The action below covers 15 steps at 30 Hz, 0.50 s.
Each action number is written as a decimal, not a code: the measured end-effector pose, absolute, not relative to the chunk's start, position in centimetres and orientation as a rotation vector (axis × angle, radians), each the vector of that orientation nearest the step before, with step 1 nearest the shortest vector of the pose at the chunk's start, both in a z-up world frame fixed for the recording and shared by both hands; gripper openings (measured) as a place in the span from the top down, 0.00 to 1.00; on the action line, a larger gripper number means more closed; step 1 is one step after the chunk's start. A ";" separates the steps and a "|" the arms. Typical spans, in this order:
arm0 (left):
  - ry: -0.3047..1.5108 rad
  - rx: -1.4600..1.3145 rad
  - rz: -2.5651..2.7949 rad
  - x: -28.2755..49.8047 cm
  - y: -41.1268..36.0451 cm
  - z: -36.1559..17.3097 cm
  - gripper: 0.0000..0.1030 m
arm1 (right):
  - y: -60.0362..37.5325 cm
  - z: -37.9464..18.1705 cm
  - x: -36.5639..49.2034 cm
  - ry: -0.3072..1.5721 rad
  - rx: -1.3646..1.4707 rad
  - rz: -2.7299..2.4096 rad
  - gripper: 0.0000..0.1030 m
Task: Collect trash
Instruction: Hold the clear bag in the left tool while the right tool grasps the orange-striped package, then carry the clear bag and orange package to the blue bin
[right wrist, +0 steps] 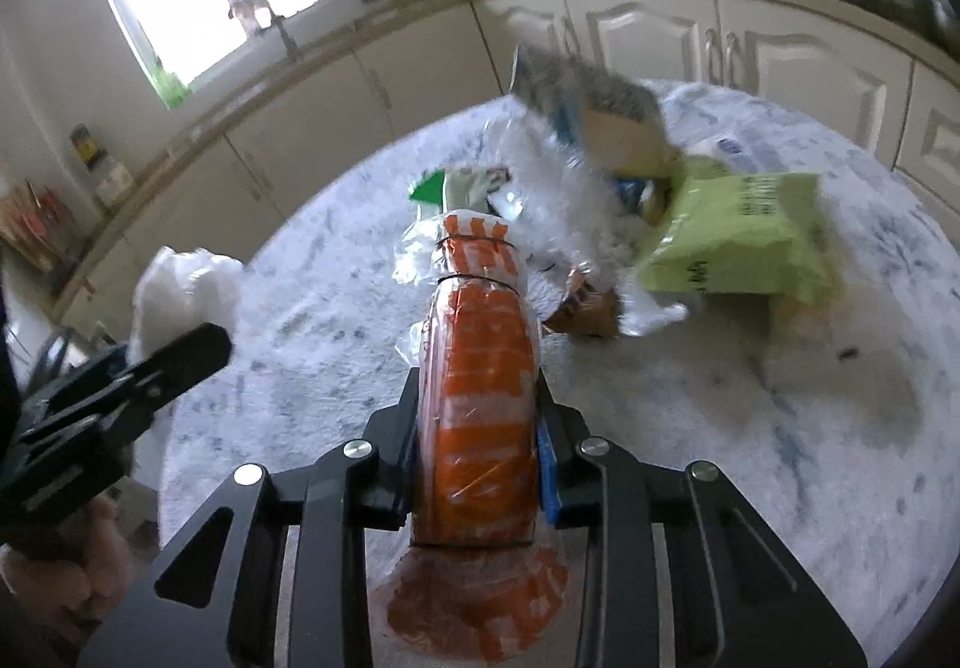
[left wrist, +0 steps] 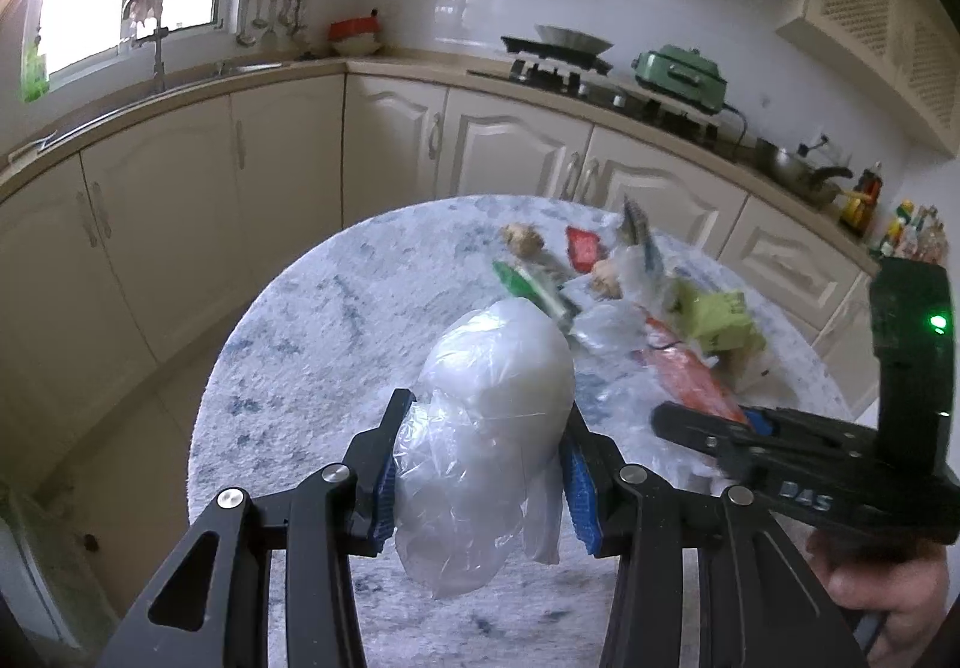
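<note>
My left gripper (left wrist: 486, 410) is shut on a crumpled white plastic bag (left wrist: 492, 368) held above the round marbled table (left wrist: 312, 356). My right gripper (right wrist: 480, 392) is shut on an orange-and-white wrapped packet (right wrist: 480, 344) that sticks out past both ends of the fingers. In the left wrist view the right gripper (left wrist: 690, 422) comes in from the right with the orange packet (left wrist: 690, 374). The right wrist view has the left gripper (right wrist: 204, 344) and its white bag (right wrist: 180, 284) at the left edge. More trash lies across the table: a lime green packet (right wrist: 738, 236), clear plastic (right wrist: 558, 200) and a green-and-white wrapper (right wrist: 462, 185).
A torn cardboard and blue packet (right wrist: 600, 116) tops the pile. A red wrapper (left wrist: 583, 247) and a brownish lump (left wrist: 525, 239) lie at the table's far side. Cream kitchen cabinets (left wrist: 180, 224) wrap around behind, with a stove (left wrist: 564, 62) and a green appliance (left wrist: 681, 71) on the counter.
</note>
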<state>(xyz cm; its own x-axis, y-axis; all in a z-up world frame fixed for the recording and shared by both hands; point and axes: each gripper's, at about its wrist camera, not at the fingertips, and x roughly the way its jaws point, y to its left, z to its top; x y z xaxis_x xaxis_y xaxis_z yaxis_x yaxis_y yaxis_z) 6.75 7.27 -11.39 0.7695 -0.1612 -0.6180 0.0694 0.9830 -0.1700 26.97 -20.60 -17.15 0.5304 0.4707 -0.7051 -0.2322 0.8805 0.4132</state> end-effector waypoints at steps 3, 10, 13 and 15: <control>0.660 -0.135 -0.141 6.4 6.5 -10.8 0.60 | -22.3 -15.7 25.8 0.876 0.323 0.414 0.70; 0.607 -0.112 -0.200 5.6 3.7 -8.7 0.60 | -27.2 -11.0 22.5 0.737 0.350 0.320 0.70; 0.584 -0.086 -0.234 5.3 1.7 -7.8 0.60 | -29.6 -9.5 21.0 0.693 0.360 0.270 0.70; 0.573 -0.075 -0.256 5.2 0.5 -7.4 0.60 | -31.6 -8.6 19.9 0.659 0.376 0.227 0.70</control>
